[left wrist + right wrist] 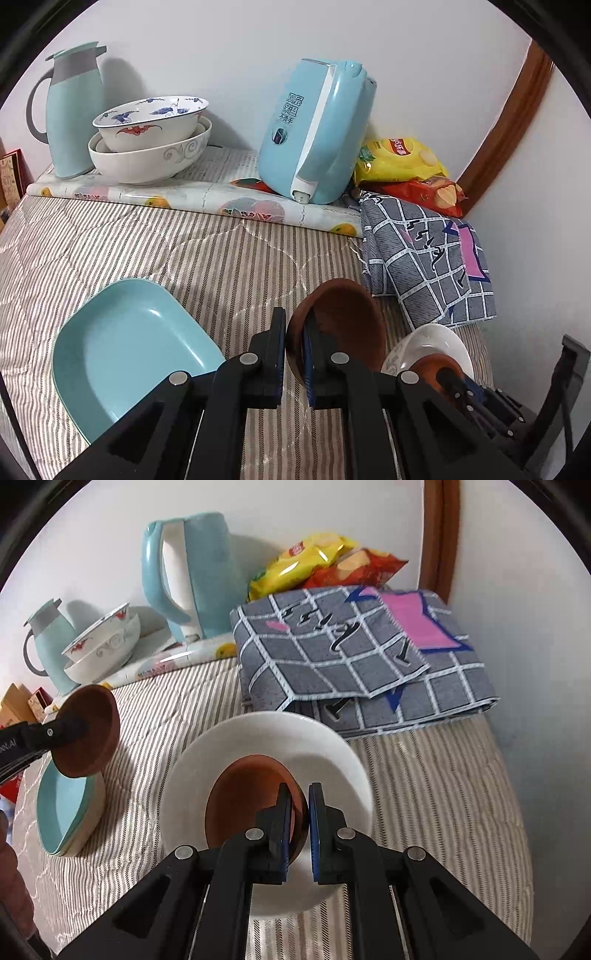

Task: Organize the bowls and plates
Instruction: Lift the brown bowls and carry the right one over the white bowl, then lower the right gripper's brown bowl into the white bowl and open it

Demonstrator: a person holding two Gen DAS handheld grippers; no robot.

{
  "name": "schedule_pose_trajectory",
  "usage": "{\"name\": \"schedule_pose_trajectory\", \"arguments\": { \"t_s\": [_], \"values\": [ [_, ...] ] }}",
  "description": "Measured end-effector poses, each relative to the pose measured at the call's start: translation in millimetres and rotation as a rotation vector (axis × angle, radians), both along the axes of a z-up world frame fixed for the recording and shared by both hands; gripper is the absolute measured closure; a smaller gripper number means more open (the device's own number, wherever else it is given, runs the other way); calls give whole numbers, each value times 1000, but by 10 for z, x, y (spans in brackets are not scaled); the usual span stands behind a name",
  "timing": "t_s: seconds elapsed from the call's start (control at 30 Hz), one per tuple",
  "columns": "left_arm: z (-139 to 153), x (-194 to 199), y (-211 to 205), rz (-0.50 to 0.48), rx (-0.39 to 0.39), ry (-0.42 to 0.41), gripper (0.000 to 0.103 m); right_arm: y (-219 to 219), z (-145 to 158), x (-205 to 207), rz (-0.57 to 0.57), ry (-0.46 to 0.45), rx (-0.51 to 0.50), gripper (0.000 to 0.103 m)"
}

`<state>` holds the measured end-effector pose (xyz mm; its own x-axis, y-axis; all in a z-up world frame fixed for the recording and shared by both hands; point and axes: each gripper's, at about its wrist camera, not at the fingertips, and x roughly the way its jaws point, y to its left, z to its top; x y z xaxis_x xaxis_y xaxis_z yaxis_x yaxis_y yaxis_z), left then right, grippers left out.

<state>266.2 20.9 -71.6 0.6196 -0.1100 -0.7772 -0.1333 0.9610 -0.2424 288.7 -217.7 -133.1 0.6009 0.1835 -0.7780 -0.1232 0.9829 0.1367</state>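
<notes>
My left gripper [295, 321] is shut on the rim of a brown bowl [340, 325], which hangs tilted above the striped cloth. To its left lies a teal rectangular plate [125, 354]. In the right wrist view the left gripper's brown bowl [88, 731] hangs over the teal plate [62, 812]. That plate rests on a cream dish. My right gripper [300, 794] is shut on the rim of a second brown bowl [247, 801], tilted over a white dish [266, 738]. I cannot tell whether this bowl touches the dish.
Two stacked white patterned bowls [147, 147] stand at the back left beside a teal jug [70, 110]. A blue kettle [314, 129], snack bags [402, 162] and a folded grey checked cloth [351, 646] fill the back right. Walls close the back and right.
</notes>
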Motion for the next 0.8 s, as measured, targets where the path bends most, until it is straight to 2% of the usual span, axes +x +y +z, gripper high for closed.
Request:
{"name": "schedule_pose_trajectory", "arguments": {
  "t_s": [0.43, 0.8],
  "values": [
    [-117, 67, 0, -6, -27, 24, 94, 53, -92, 114, 3, 28, 0, 94],
    [-193, 83, -30, -17, -30, 41, 94, 127, -116, 157, 25, 46, -94, 94]
  ]
}}
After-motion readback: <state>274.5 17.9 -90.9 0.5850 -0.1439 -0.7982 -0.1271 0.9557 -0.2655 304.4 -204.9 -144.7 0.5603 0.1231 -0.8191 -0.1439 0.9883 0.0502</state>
